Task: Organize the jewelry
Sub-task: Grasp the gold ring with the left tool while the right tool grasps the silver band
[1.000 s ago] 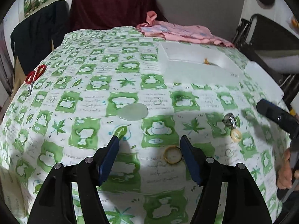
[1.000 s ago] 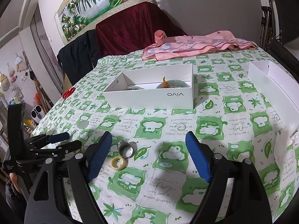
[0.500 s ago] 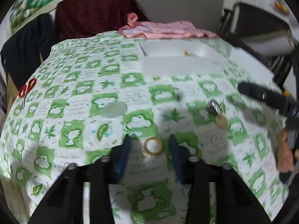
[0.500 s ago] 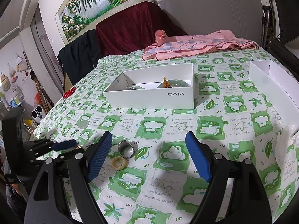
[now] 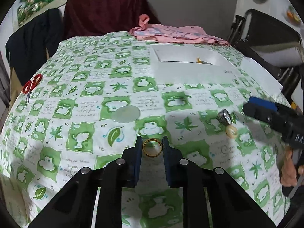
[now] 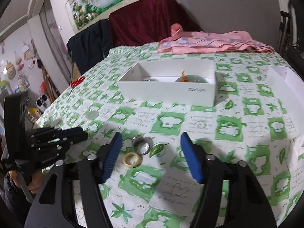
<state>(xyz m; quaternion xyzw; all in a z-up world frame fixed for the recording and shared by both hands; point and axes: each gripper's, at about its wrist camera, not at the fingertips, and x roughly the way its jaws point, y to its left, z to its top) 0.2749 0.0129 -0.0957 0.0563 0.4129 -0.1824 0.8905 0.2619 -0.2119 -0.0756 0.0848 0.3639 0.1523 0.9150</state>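
Observation:
My left gripper [image 5: 152, 144] is shut on a gold ring [image 5: 152, 148], held between its two fingertips just above the green-and-white tablecloth [image 5: 85, 95]. A silver ring [image 5: 224, 116] and a cream ring [image 5: 231, 131] lie to its right. In the right wrist view my right gripper [image 6: 150, 144] is open, with the silver ring [image 6: 141, 145] and the cream ring [image 6: 132, 159] on the cloth between its fingers. The white jewelry box [image 6: 167, 87] stands open beyond, with a pale green bangle and an orange tassel inside; it also shows in the left wrist view [image 5: 191, 66].
A pale jade disc [image 5: 126, 114] lies on the cloth left of centre. Red scissors [image 5: 31, 87] lie near the left edge. A white box lid [image 6: 285, 87] sits at the right. A pink cloth [image 6: 209, 43] lies at the far end.
My left gripper has closed from wide open onto the gold ring. My right gripper has stayed open and come slightly closer to the silver and cream rings.

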